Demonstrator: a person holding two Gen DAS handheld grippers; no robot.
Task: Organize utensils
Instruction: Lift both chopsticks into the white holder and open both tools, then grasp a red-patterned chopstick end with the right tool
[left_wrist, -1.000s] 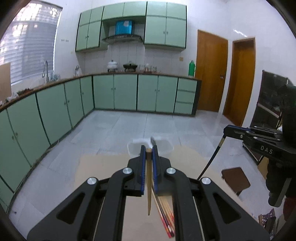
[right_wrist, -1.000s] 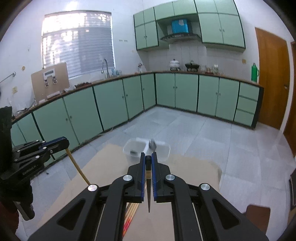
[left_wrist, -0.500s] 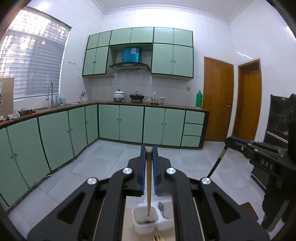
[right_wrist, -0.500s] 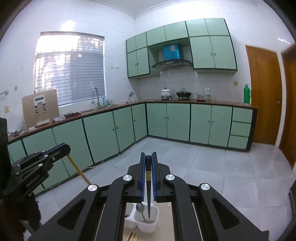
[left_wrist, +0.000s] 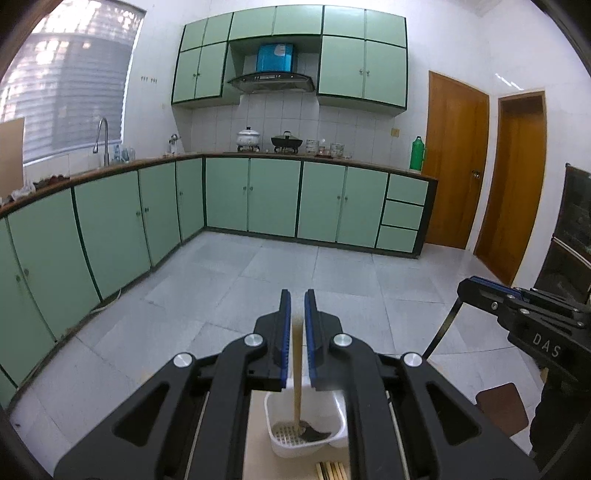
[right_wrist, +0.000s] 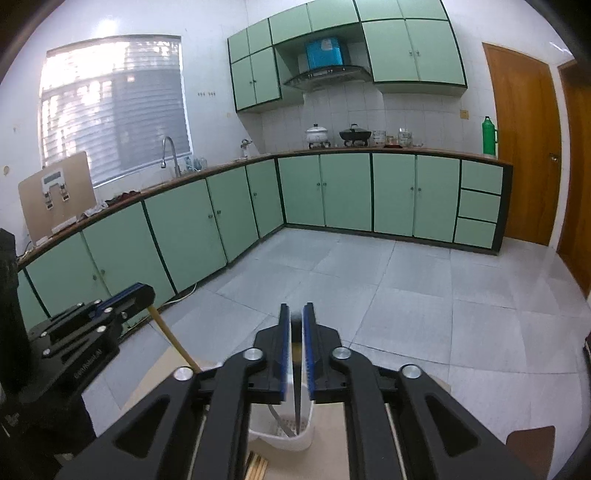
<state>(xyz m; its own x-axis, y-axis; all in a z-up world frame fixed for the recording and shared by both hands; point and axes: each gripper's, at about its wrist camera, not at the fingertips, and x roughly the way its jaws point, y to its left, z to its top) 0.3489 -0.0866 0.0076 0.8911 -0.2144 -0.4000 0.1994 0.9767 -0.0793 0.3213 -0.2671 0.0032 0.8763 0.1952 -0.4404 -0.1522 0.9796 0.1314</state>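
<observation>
We're dangling a wooden chopstick (left_wrist: 296, 373) in the barely-parted left claw (left_wrist: 296, 332) over the white holder (left_wrist: 280, 448), lower centre. Right claw (right_wrist: 296, 334) has just been opening around a dark utensil (right_wrist: 296, 391), so it's risking bouncing out.

Black grippers (left_wrist: 296, 325), blue-lined jaws, silver screws

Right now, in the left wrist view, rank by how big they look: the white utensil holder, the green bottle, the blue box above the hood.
1. white utensil holder
2. blue box
3. green bottle
The holder sits nearest the camera, so true sizes stay unsure.

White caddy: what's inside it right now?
White caddy: the wooden chopstick's tip and a dark spoon bowl on the slotted floor. The left gripper's frame hides its sides.
</observation>
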